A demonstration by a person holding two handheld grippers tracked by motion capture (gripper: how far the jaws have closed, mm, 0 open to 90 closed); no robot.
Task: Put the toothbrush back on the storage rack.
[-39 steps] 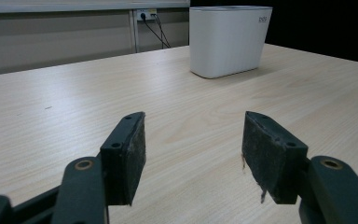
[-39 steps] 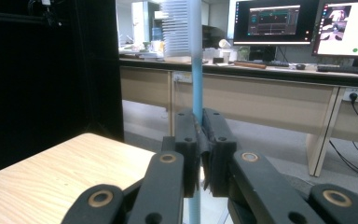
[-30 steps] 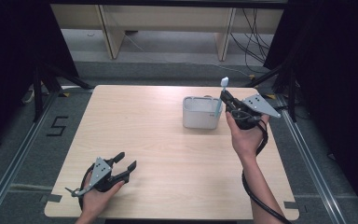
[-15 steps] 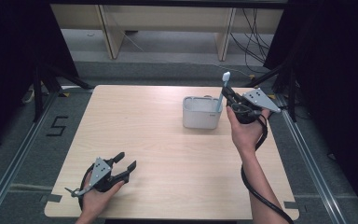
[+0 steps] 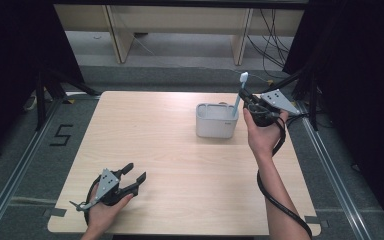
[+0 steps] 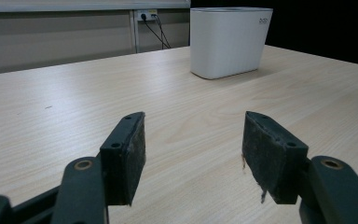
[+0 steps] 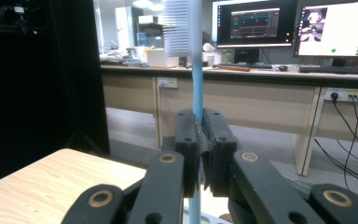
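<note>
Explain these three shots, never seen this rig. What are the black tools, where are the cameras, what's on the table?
There's no robot: a person holds a hand-held two-jaw gripper in each hand at a wooden table. The high view looks down from above the person's side. The other two pictures come from cameras riding on each gripper, looking along its black jaws.

The left gripper rests near the table's front edge, jaws open and holding nothing. Its camera looks across the table to the white holder.

The right gripper is raised beside that holder, jaws shut on a light blue toothbrush. The brush stands upright, bristles up, its lower end at the holder's opening.
</note>
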